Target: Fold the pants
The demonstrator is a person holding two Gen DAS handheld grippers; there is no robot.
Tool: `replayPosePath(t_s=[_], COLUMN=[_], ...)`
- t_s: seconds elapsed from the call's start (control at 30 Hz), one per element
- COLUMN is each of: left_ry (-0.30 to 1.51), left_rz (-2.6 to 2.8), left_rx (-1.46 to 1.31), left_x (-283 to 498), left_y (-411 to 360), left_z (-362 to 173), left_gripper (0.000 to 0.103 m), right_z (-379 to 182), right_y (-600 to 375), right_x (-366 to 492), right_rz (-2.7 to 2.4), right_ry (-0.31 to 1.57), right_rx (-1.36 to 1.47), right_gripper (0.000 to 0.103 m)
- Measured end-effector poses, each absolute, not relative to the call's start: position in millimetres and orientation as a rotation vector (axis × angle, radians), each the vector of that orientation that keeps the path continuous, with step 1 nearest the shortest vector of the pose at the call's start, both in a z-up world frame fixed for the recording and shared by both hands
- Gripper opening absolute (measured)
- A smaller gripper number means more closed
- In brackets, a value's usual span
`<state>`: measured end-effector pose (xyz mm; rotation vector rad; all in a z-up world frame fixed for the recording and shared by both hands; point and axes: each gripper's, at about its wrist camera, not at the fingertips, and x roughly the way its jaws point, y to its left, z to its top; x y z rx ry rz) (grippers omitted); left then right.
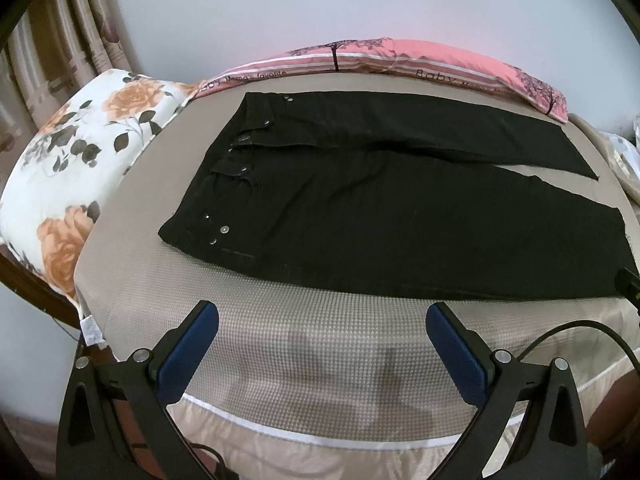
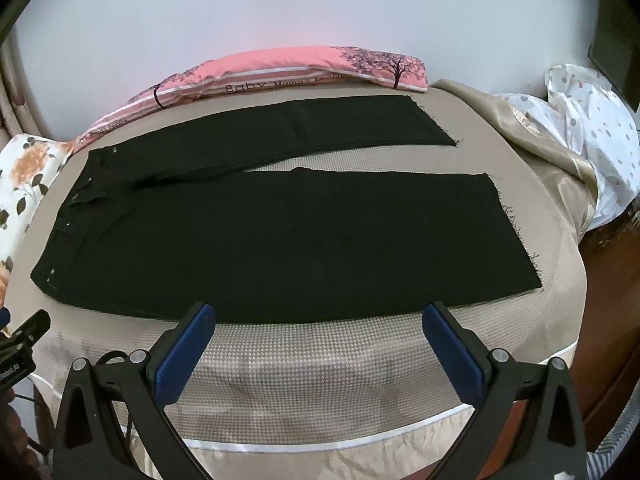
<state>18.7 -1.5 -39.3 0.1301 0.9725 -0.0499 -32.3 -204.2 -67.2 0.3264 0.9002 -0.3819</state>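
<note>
Black pants (image 1: 380, 208) lie flat on the beige bed cover (image 1: 280, 344), waistband with metal buttons to the left, both legs spread to the right. They also show in the right wrist view (image 2: 280, 240), with frayed hems at the right. My left gripper (image 1: 322, 316) is open and empty, just short of the pants' near edge by the waist and thigh. My right gripper (image 2: 318, 314) is open and empty, its fingertips at the near edge of the near leg. The left gripper's edge shows at the far left of the right wrist view (image 2: 24, 340).
A floral pillow (image 1: 72, 168) lies left of the waistband. A pink printed pillow (image 1: 400, 60) runs along the wall behind the pants. A crumpled white spotted sheet (image 2: 592, 128) and satin cover lie at the right end. A cable (image 1: 580, 332) trails at right.
</note>
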Motion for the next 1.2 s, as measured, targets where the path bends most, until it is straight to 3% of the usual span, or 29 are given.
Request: replayPosePath(t_s=[1.2], left_ry=[1.007], left_rz=[-0.096], left_rx=[-0.029], left_x=[59.0], left_y=[26.4], left_z=[-51.2], left_gripper=[0.103], right_z=[-63.5], right_y=[-210.9], right_x=[25.7], right_rz=[-0.345], right_ry=[0.876], right_rx=[0.289], right_gripper=[0.103])
